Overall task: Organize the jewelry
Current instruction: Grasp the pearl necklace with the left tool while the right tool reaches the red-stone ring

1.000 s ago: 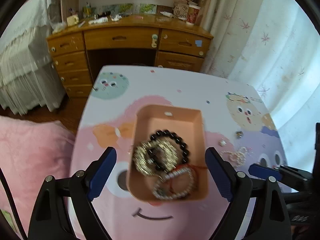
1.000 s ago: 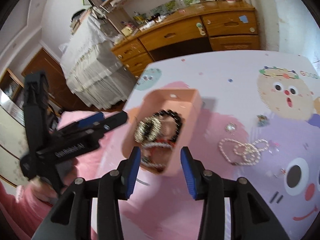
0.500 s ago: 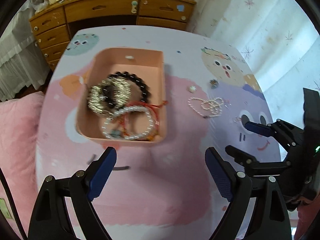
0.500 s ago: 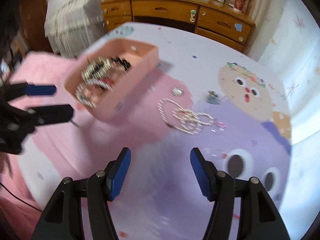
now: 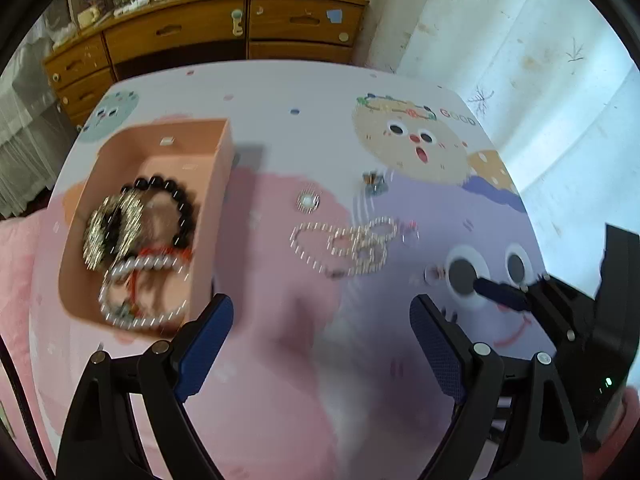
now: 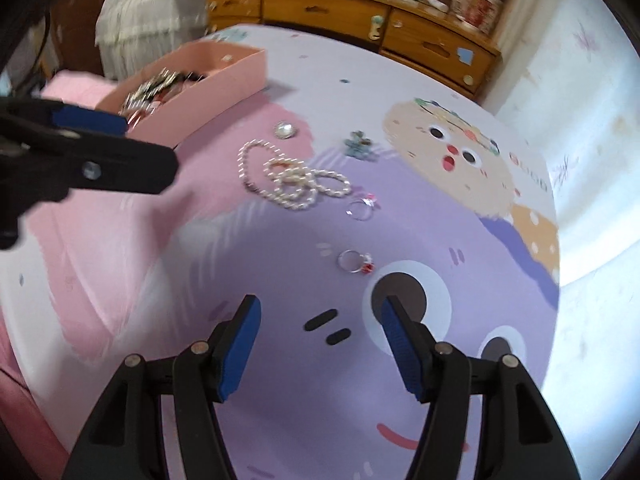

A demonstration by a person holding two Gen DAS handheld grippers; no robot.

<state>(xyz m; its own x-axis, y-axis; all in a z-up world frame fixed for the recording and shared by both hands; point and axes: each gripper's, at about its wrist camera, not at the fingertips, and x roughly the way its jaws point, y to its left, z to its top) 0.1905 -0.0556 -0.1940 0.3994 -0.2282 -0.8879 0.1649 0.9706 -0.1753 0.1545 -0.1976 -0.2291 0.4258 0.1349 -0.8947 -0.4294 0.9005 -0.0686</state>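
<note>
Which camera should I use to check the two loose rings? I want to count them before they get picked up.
The right wrist view. Both rings lie sharp and unobstructed on the purple print: one beside the pearl necklace, one nearer the camera. The left wrist view shows only small motion-blurred glints there, hard to identify.

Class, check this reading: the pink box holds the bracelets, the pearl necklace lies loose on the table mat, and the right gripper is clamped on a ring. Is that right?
One part is wrong. The right gripper holds nothing: its jaws stand open above the table mat, and the nearest ring lies untouched ahead of them, as the right wrist view shows. The pink box does hold the bracelets, and the pearl necklace lies loose.
</note>
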